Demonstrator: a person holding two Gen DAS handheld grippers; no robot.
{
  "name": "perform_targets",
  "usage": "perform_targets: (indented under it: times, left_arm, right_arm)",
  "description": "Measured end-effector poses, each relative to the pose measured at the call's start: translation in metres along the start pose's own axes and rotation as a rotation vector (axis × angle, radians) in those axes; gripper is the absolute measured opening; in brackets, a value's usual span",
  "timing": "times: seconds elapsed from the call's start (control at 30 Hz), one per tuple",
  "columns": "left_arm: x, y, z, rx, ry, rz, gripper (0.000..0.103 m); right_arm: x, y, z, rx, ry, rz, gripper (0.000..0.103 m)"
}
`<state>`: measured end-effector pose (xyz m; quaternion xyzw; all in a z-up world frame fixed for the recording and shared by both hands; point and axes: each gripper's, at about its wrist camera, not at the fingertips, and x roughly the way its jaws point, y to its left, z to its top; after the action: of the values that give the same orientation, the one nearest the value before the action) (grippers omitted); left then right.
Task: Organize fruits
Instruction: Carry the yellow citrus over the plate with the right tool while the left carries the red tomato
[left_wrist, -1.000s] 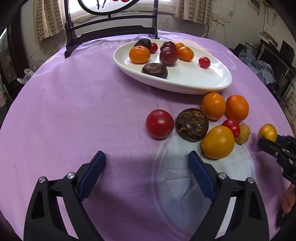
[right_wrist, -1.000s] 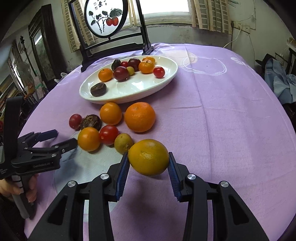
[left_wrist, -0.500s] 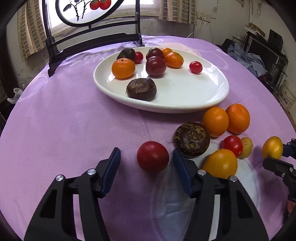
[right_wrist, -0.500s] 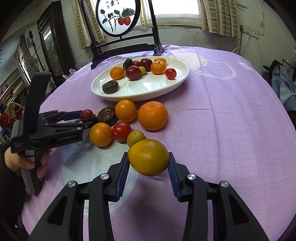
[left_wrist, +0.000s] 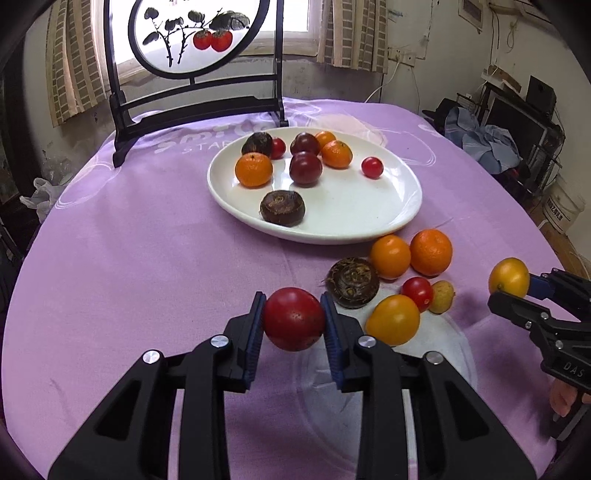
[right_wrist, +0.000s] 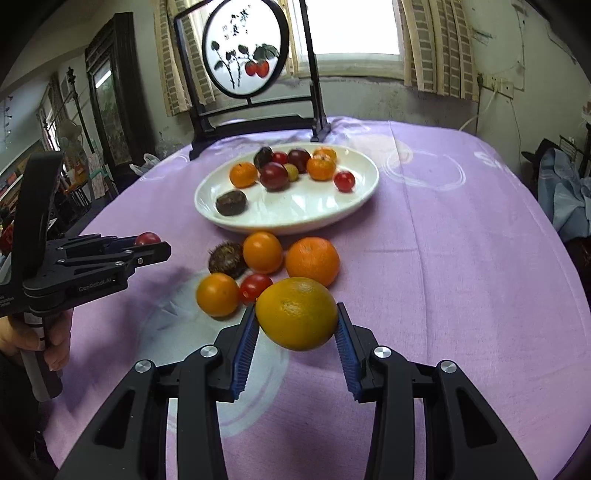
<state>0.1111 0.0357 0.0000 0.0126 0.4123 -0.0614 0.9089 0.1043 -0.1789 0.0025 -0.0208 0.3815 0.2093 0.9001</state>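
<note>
The left gripper (left_wrist: 293, 319) clamps a round red tomato (left_wrist: 293, 318) between its fingers; the right gripper (right_wrist: 296, 321) grips a yellow-orange citrus fruit (right_wrist: 296, 313), both near the oval white plate (left_wrist: 388, 218).

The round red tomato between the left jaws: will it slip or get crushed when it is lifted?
The round red tomato looks smooth and glossy, so it may slip; the ribbed blue pads on both sides should help. Its skin probably bruises under a hard squeeze. Being round, it would likely roll on the purple tablecloth if dropped.

Left gripper (left_wrist: 293, 319): clamps red tomato (left_wrist: 293, 318)
Plate (left_wrist: 402, 192): twelve o'clock
Right gripper (left_wrist: 517, 286): three o'clock, grips yellow-orange fruit (left_wrist: 508, 277)
</note>
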Motion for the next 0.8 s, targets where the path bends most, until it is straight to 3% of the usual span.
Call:
perform_targets:
  times: [0.33,0.53,0.8]
  left_arm:
    - [-0.011,-0.008,0.047,-0.022,-0.056,-0.021,0.029]
    - [0.017,-0.003,0.082,-0.077,-0.053,0.008,0.029]
    - [0.078,0.004,0.106,-0.158,0.044,0.008,0.029]
  right_arm:
    - [-0.001,0.026,0.044,-0.111,-0.062,-0.015,0.042]
    - [0.019,0.034,0.071,-0.138,-0.089,-0.019,0.042]
    - [0.071,0.023,0.092,-0.085,-0.019,-0.047,0.042]
